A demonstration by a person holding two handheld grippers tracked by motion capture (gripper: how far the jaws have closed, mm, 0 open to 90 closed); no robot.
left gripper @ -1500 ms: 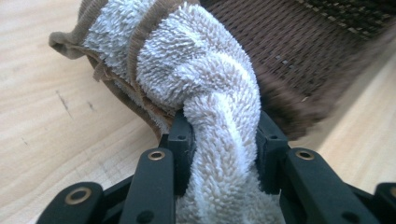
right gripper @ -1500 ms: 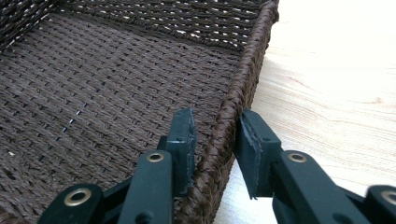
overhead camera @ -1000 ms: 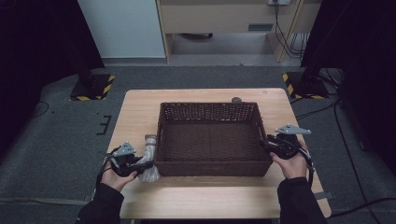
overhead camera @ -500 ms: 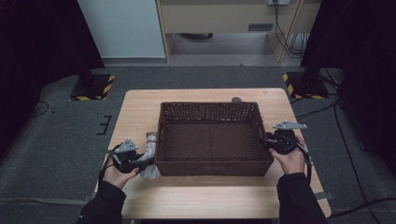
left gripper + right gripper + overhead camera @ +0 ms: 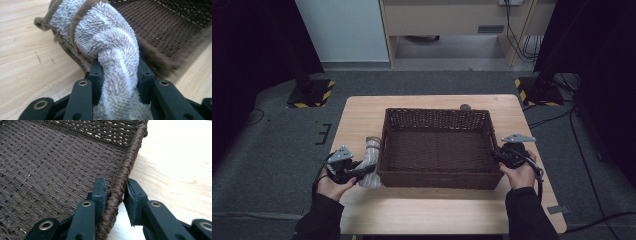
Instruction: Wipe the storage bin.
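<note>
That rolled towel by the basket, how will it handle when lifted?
Probably floppy: the rolled towel bulges around the left gripper, whose jaws squeeze its terry pile. Likely light and unlikely to slip, since the looped surface looks grippy. Its loose brown-edged end may sag or unroll.

dk brown woven basket (image 5: 437,150), white/tan terry towel (image 5: 105,37), lt wood table (image 5: 362,117).

Lower end of rolled white-and-tan terry towel (image 5: 110,50) cut off at bottom edge. Near corner of dark brown woven wicker basket (image 5: 172,60) blurred. Small dark round object (image 5: 465,106) behind basket too small to identify.

overhead front-facing, two close views, shared basket (image 5: 437,145)
</note>
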